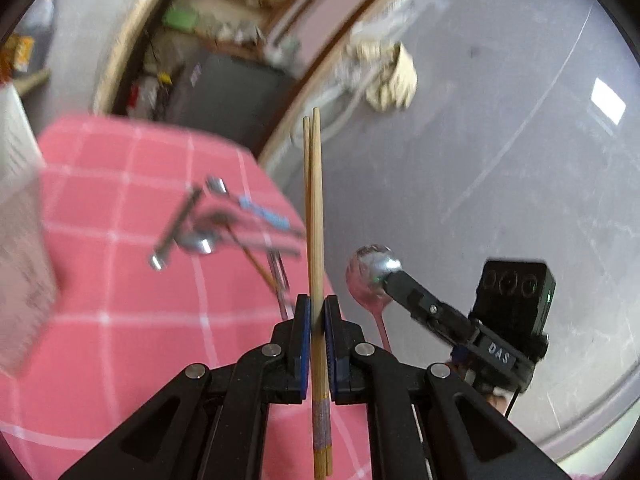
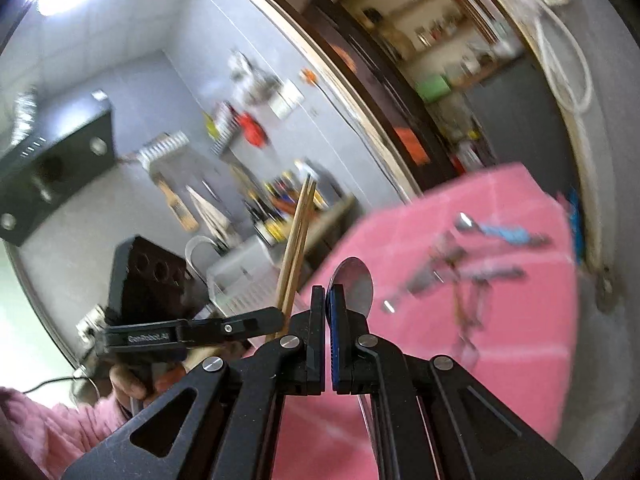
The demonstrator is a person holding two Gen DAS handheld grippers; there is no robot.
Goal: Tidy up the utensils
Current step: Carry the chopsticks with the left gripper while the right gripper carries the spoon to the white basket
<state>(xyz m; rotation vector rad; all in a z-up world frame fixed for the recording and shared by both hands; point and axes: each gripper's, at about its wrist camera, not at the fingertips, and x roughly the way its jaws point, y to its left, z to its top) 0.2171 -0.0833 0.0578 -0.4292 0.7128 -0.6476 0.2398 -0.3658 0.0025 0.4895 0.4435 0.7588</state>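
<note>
My left gripper (image 1: 317, 312) is shut on a pair of wooden chopsticks (image 1: 314, 208), which stick up past its fingers, lifted above the table. In the right wrist view the same chopsticks (image 2: 298, 224) rise from the left gripper (image 2: 280, 316). My right gripper (image 2: 327, 300) is shut on a metal spoon (image 2: 356, 284), its bowl showing past the fingertips. The left wrist view shows that spoon (image 1: 370, 276) with a pink handle, held by the right gripper (image 1: 390, 278). Several loose utensils (image 1: 224, 224) lie blurred on the pink checked tablecloth (image 1: 120, 280).
A white rack or container (image 1: 20, 240) stands at the table's left edge. The loose utensils (image 2: 472, 264) lie far on the cloth (image 2: 520, 340). A person's hand and pink sleeve (image 2: 60, 420) hold the left gripper. Grey wall, doorway and cluttered shelves lie behind.
</note>
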